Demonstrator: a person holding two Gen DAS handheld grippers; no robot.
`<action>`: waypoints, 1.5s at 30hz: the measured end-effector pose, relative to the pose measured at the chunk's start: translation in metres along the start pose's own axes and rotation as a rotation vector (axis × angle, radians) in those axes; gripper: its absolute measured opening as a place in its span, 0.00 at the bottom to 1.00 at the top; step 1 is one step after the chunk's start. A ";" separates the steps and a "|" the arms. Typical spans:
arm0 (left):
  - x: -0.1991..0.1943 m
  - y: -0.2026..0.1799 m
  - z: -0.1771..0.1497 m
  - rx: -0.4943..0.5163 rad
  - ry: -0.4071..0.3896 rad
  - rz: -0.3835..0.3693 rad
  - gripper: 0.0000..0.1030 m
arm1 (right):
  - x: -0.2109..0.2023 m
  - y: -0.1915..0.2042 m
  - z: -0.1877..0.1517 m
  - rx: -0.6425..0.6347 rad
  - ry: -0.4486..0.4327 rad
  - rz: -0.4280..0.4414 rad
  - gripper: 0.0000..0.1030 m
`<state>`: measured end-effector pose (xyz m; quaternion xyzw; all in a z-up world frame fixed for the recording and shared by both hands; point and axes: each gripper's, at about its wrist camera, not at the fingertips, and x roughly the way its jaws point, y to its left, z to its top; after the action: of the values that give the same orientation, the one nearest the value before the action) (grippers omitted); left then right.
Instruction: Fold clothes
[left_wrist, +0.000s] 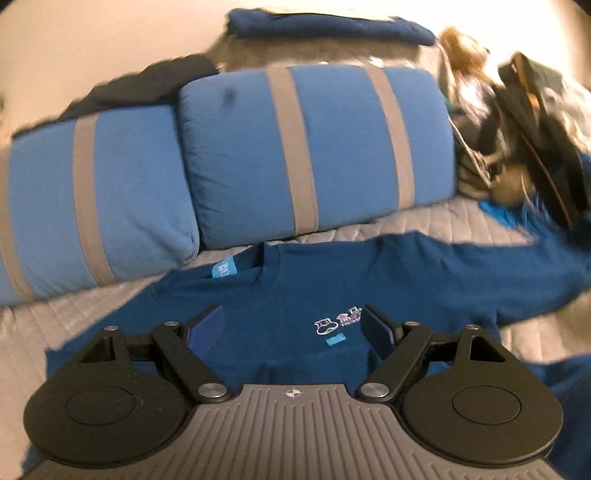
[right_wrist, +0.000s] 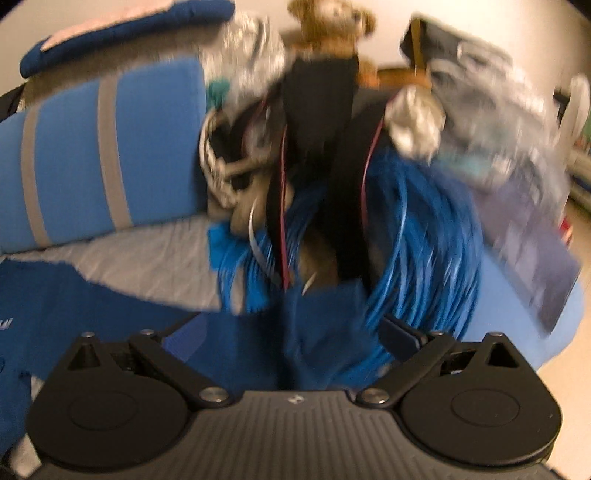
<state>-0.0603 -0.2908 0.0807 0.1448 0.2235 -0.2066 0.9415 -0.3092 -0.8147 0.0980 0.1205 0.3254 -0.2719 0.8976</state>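
Covering the bed is a grey quilted cover (left_wrist: 424, 225), on which a dark blue T-shirt (left_wrist: 295, 280) is laid flat, front up, collar toward the far edge. Two light blue pillows with grey stripes (left_wrist: 314, 144) are set along that far edge, and a plain pale wall is seen behind them. At the bed's far right corner a blurred heap is seen: a coil of blue cable (right_wrist: 424, 258), black straps (right_wrist: 343, 206) and a brown teddy bear (right_wrist: 332, 26).

The left gripper (left_wrist: 291, 326) is held over the chest of the T-shirt with its jaws wide apart; nothing is gripped, and contact with the cloth cannot be confirmed. The right gripper (right_wrist: 291, 332) is held with its jaws spread over a bunched part of the T-shirt beside the cable coil; nothing is clamped.

A small white chest logo (left_wrist: 338, 319) with animal outlines is printed on the T-shirt; its lettering is too blurred to be read. A light blue neck label (left_wrist: 223, 268) is sewn inside the collar, likewise illegible.
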 end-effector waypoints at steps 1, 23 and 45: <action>-0.004 -0.004 -0.001 0.017 -0.011 0.003 0.79 | 0.007 -0.002 -0.008 0.020 0.022 0.012 0.90; -0.002 0.019 -0.006 -0.116 -0.012 -0.007 0.79 | 0.029 -0.012 -0.050 0.309 -0.049 0.074 0.13; 0.006 0.025 -0.009 -0.166 0.033 -0.026 0.79 | -0.014 0.159 0.016 -0.025 -0.158 0.274 0.08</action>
<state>-0.0471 -0.2679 0.0749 0.0670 0.2573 -0.1970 0.9437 -0.2198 -0.6842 0.1249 0.1307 0.2377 -0.1515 0.9505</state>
